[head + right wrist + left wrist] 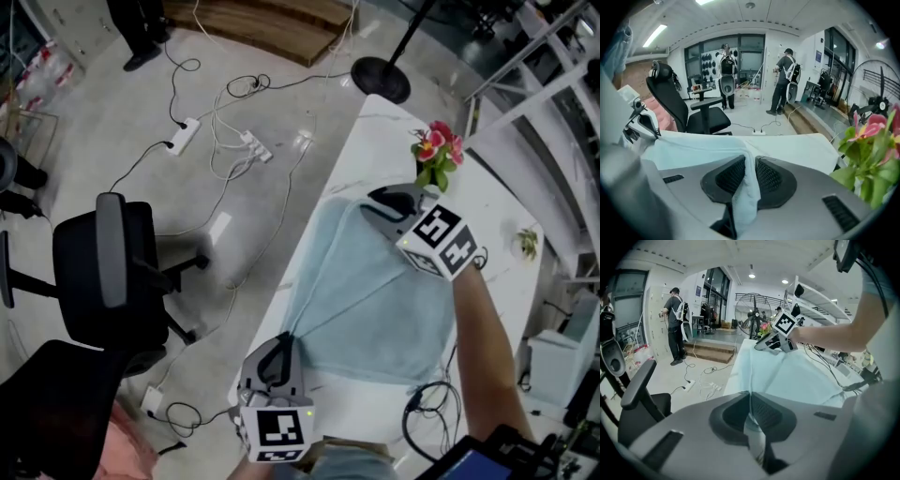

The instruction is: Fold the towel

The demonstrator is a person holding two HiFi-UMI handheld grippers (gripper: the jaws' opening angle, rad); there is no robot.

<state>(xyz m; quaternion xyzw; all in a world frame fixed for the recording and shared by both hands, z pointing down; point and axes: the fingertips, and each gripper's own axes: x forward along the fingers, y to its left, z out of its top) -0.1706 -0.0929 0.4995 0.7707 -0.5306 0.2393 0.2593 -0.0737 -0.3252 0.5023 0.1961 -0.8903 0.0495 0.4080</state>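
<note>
Pale blue cloth towel [375, 300] lies spread across a white tabletop [375, 131]. Its near corner is pinched tight in the left gripper [284, 342] and its far corner is clamped in the right gripper [373, 206] — just beside a bunch of pink flowers [439, 150].

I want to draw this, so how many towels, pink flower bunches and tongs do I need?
Towel: 1
Pink flower bunch: 1
Tongs: 2, left tongs and right tongs
Total: 4
</note>
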